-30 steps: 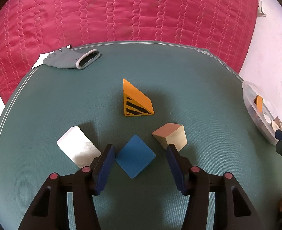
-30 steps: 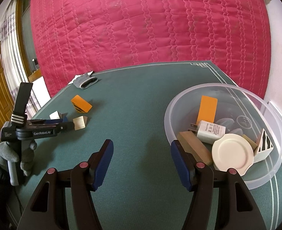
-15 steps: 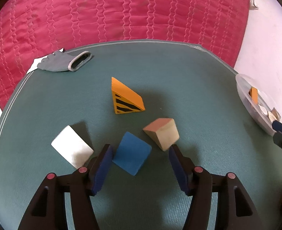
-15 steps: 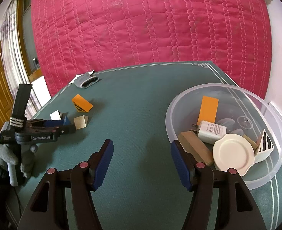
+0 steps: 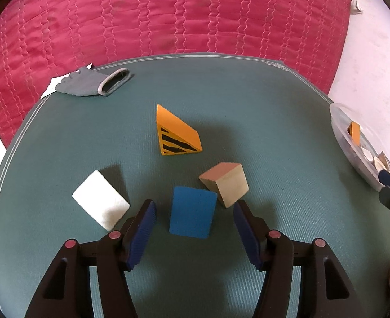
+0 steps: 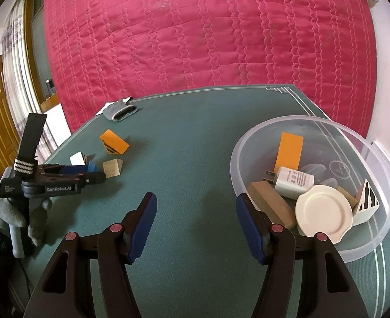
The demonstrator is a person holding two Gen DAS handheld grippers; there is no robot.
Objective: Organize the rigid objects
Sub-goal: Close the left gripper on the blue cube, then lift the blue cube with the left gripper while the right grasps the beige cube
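Observation:
A blue block (image 5: 192,213) lies flat on the green mat between the fingers of my left gripper (image 5: 194,204). The jaws are closing, with a gap still showing on each side of the block. A wooden block (image 5: 225,184) touches the blue block's far right corner. A white block (image 5: 101,203) lies to the left, and an orange wedge with black stripes (image 5: 177,137) sits farther back. In the right wrist view my right gripper (image 6: 196,198) stands open over bare mat, beside a clear plastic bowl (image 6: 380,238). The left gripper (image 6: 89,171) shows there at the blocks.
The bowl holds an orange card, a white charger, a cream lid, a wooden bar and a striped white wedge. A grey glove (image 5: 91,83) lies at the mat's far left edge. A red quilted cover hangs behind the table. A gloved hand (image 6: 9,212) holds the left gripper.
The blue block has turned from corner-on to nearly square between the left fingers. The left pad no longer touches its corner. The right wrist view is unchanged.

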